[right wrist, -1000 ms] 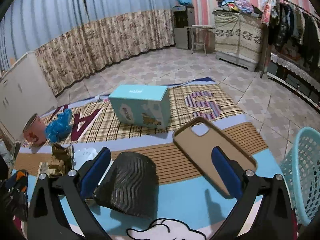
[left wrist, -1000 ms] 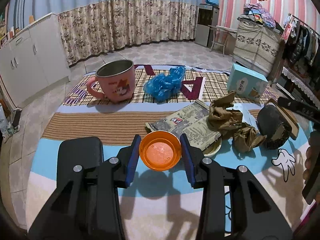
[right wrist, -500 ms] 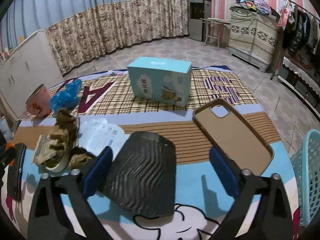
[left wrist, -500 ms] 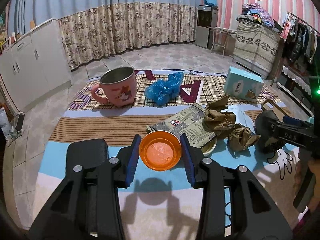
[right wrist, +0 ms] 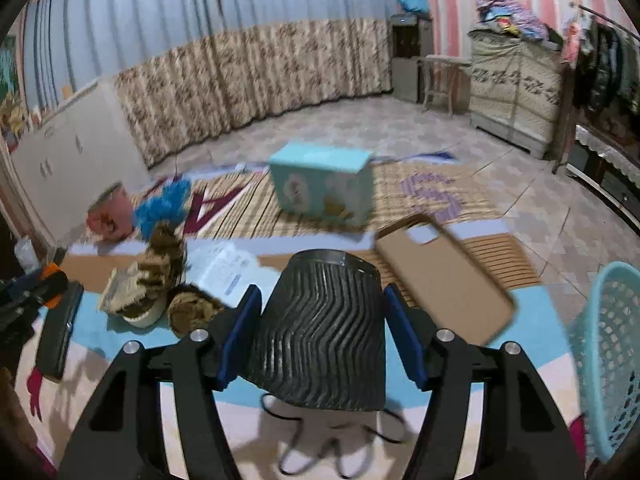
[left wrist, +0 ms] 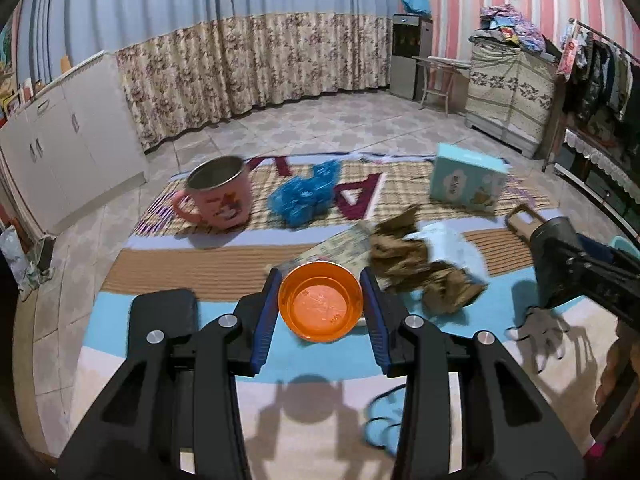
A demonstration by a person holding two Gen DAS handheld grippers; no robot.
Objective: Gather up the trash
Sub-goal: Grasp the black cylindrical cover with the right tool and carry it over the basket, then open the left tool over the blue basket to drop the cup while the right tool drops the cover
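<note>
two things are off the mat now, which is the big change from half a second back. the right gripper (right wrist: pixel 320 336), which a moment ago had its jaws spread wide around the black ribbed cup (right wrist: pixel 320 332), has now clamped onto its sides, and the shadow under the cup says it's lifted clear. same story on the left: the left gripper (left wrist: pixel 320 304) stays clenched on the orange cup (left wrist: pixel 320 300), but its shadow now falls well below it on the mat, so it has risen too. both views are smeared with motion, so i'd guess both are mid-carry. the teal basket (right wrist: pixel 608 360) sits at the mat's right edge, close to the right gripper, so that's the likely drop spot for the black one first. still lying on the mat: crumpled brown paper (left wrist: pixel 420 264), the blue plastic wad (left wrist: pixel 304 196), and a printed wrapper (left wrist: pixel 340 244). the pink mug (left wrist: pixel 220 192), teal box (left wrist: pixel 464 182) and phone case (right wrist: pixel 440 272) don't look like trash to me.
</note>
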